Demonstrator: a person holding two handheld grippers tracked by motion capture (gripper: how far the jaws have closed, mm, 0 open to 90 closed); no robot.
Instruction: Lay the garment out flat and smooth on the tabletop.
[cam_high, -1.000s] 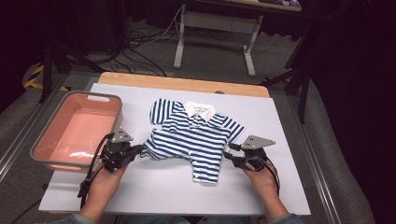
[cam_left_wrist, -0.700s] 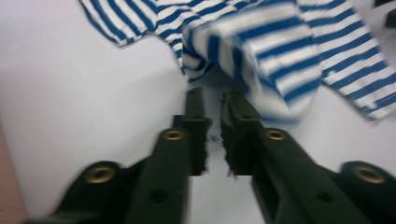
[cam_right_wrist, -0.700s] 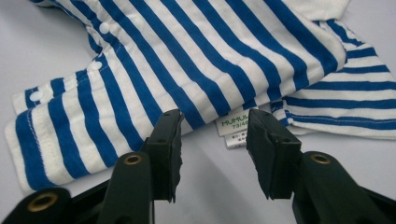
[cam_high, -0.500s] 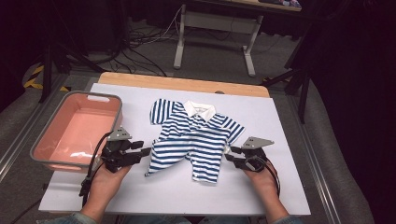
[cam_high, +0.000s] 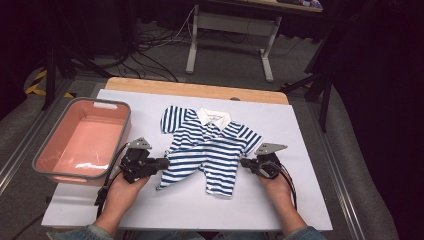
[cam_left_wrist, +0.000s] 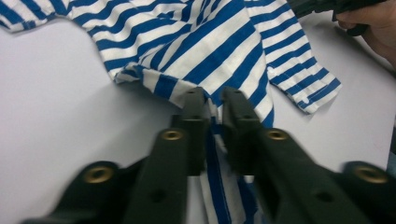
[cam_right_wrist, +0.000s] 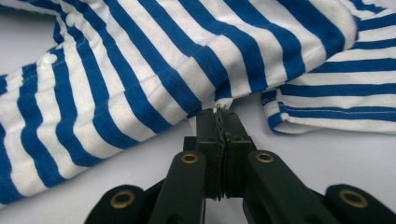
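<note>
striped shirt (cam_high: 207, 150) edges pinched, jaws closed

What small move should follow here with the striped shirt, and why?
Probably lift both side edges together and fold them inward. The left hand-held gripper is shut on the striped shirt at its left edge, with fabric bunched between the jaws. The right hand-held gripper has just closed at the opposite edge under the sleeve, though how much cloth it caught is hard to tell. The shirt lies flat on the white table.

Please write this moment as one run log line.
left tool: shut on striped shirt side edge | right tool: shut at shirt's other edge | shirt: on table
</note>
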